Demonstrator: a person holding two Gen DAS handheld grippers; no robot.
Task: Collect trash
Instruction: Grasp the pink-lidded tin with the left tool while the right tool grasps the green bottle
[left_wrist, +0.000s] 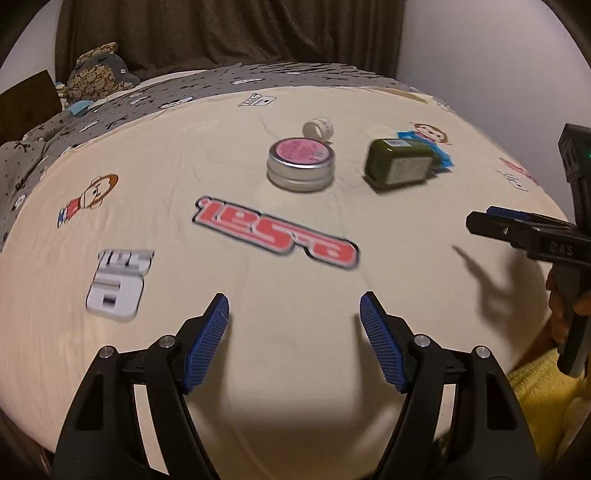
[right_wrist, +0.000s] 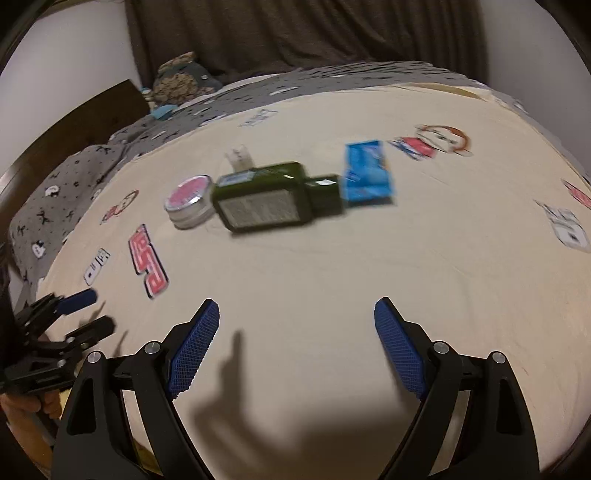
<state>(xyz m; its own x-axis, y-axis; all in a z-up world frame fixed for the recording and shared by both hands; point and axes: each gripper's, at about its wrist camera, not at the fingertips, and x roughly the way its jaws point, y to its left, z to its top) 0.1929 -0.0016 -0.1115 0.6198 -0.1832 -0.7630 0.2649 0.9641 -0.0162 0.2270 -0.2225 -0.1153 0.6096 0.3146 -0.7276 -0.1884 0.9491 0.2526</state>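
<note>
Left gripper (left_wrist: 294, 317) and right gripper (right_wrist: 297, 323), both with jaws spread apart and nothing between them, above a cream bedsheet (left_wrist: 258, 369). Ahead of the left jaws, well apart from them: a round tin (left_wrist: 301, 165) with a pink lid; just behind it a small white tape roll (left_wrist: 318, 128); to its right a dark green bottle (left_wrist: 400, 164) lying on its side. Ahead of the right jaws the bottle's cap end touches a blue wrapper (right_wrist: 367, 173) (motion blur hides its print).
</note>
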